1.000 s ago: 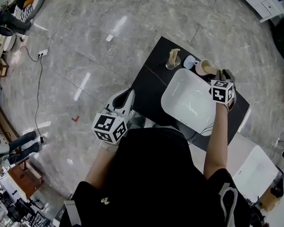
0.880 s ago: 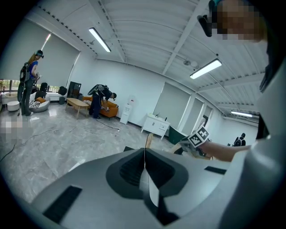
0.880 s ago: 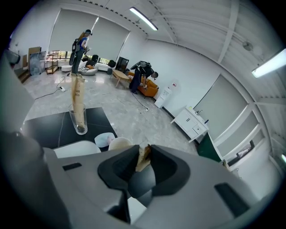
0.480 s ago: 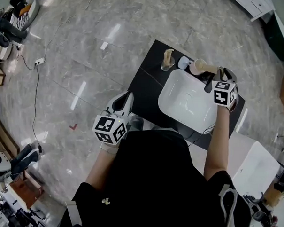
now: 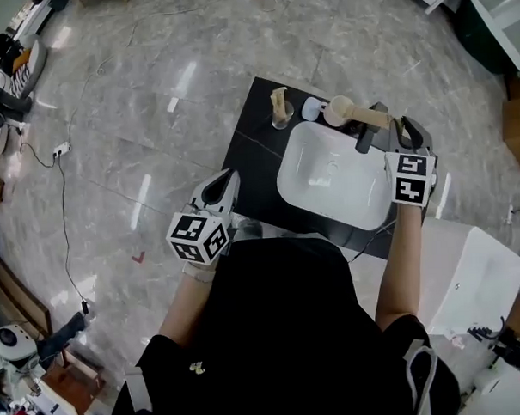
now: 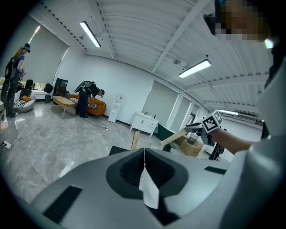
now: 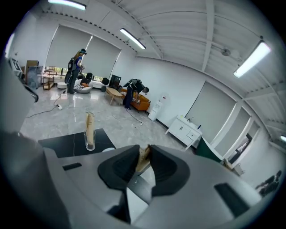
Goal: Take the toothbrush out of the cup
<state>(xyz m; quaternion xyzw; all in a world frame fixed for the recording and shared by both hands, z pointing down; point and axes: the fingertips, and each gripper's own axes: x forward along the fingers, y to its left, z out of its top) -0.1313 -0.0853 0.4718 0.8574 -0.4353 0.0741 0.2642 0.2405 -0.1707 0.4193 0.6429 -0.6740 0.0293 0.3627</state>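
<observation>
Head view: my right gripper (image 5: 404, 129) above tabletop (image 5: 253, 151), jaws pinching tan toothbrush (image 5: 370, 117) by near end. Far end runs ahead-left of jaws to cup (image 5: 337, 110); cannot tell if tip clear of rim. Left gripper (image 5: 230, 174) well back from cup, idle.
Left gripper view: jaws pressed together, nothing between.
Right gripper view: tan handle clamped between pads.
Judgement: grasp done; pulling fully clear left.

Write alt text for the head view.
Seen from above, a person grips a long tan object with the right gripper at the far edge of a white basin on a black counter. The left gripper is shut, empty.
</observation>
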